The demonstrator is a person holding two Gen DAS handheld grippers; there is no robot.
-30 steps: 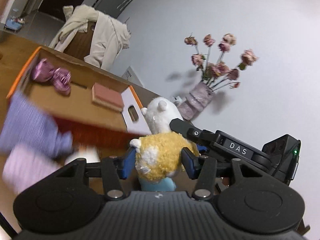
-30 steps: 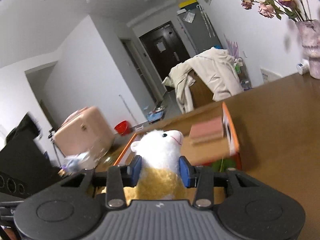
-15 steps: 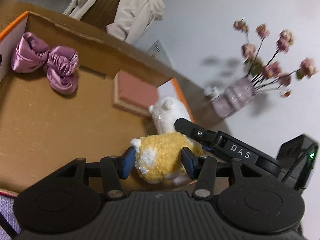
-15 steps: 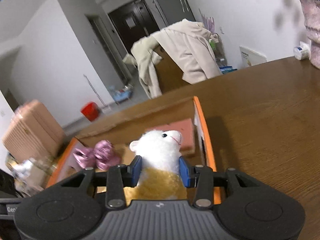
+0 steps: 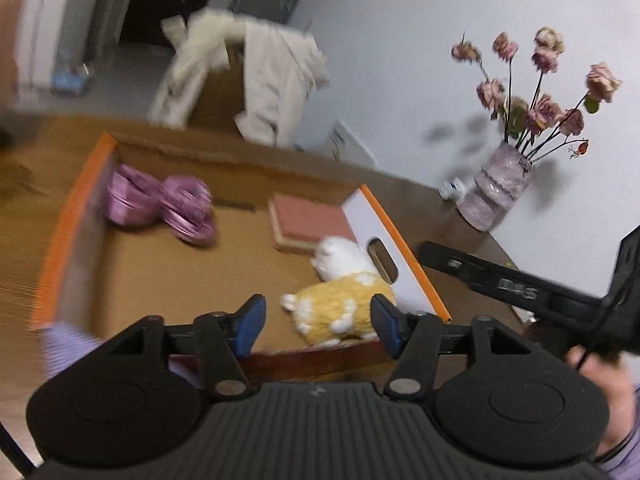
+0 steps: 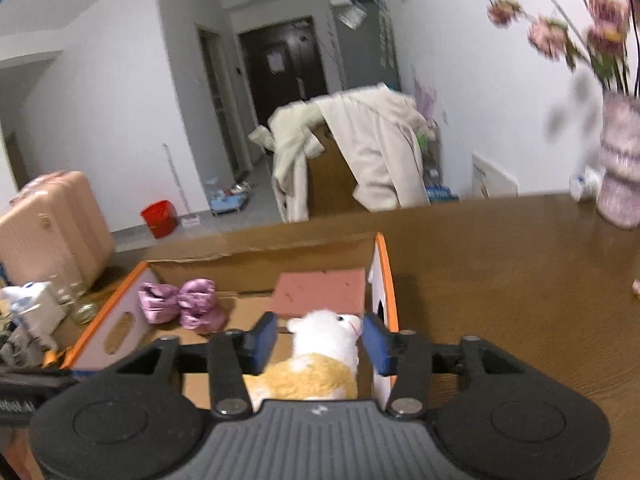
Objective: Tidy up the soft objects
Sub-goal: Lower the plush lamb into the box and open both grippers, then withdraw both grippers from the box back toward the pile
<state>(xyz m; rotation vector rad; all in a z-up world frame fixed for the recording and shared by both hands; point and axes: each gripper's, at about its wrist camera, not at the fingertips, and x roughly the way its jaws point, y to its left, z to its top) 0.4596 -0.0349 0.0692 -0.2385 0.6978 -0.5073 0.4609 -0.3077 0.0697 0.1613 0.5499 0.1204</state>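
Note:
A plush toy [image 5: 340,304] with a white head and a yellow body lies inside the cardboard box [image 5: 72,216], close to its right wall. My left gripper [image 5: 318,324] is opening around the toy's yellow rear, with a clear gap at the left pad. My right gripper [image 6: 319,342] is opening around the plush toy [image 6: 324,340] at its white head, and its pads stand off the fur. The box [image 6: 386,276] also holds a pink satin bow [image 5: 160,204] [image 6: 180,306] and a flat pink sponge [image 5: 308,224] [image 6: 320,292].
A vase of dried roses [image 5: 496,192] [image 6: 620,168] and a small white bottle [image 6: 584,186] stand on the brown table to the right. A purple striped cloth [image 5: 68,344] lies by the box's near left corner. Behind are a coat-draped chair [image 6: 360,152] and a pink suitcase [image 6: 48,228].
Both grippers' jaws have widened and let go of the plush toy, which now lies on the box floor by the right wall. Both views have swung.

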